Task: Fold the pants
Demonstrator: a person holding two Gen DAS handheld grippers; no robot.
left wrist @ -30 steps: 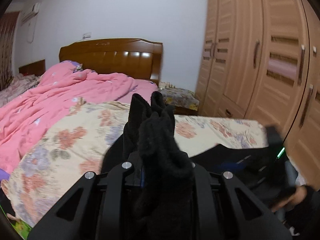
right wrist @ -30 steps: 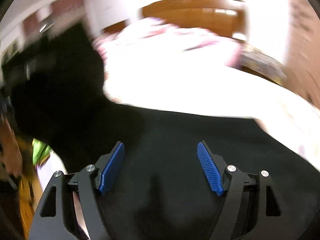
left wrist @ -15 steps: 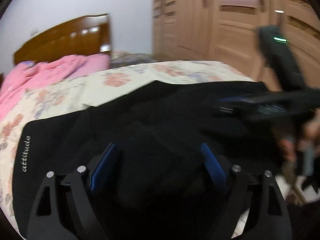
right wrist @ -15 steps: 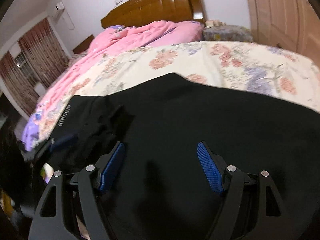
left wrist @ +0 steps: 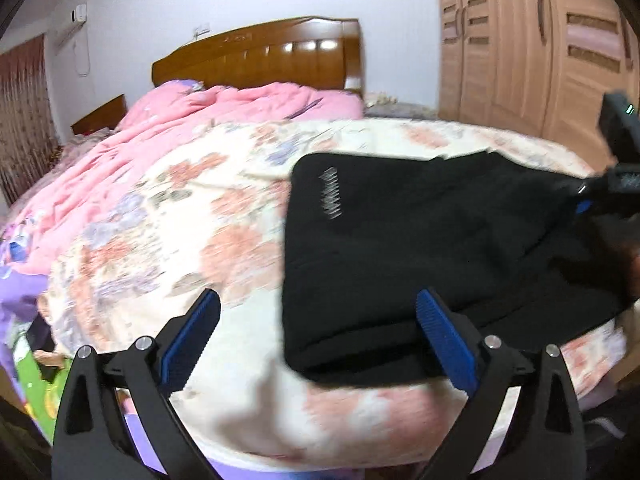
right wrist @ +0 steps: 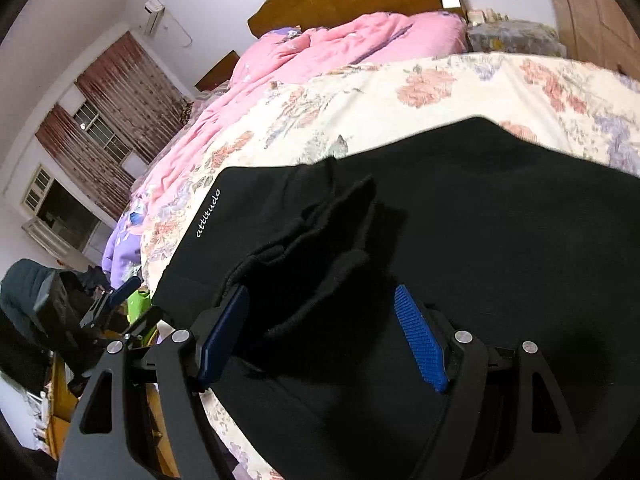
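Folded black pants (left wrist: 420,256) lie on floral bedspread (left wrist: 168,216)

Pants (left wrist: 420,248) lie on the bed (left wrist: 192,208) near its foot edge. Bunched quilt (left wrist: 192,120) sits behind them toward the headboard (left wrist: 264,56). Wardrobe (left wrist: 520,40) stands right of the bed, window (right wrist: 100,136) on the left side.

The pants (left wrist: 400,264) are matt black knit cloth with a soft nap. The bedsheet (left wrist: 168,216) is smooth flowered cotton-like cloth; the pink quilt (left wrist: 192,120) looks puffy. The headboard (left wrist: 264,56) is glossy varnished wood, the wardrobe (left wrist: 532,44) paler, matt wood.
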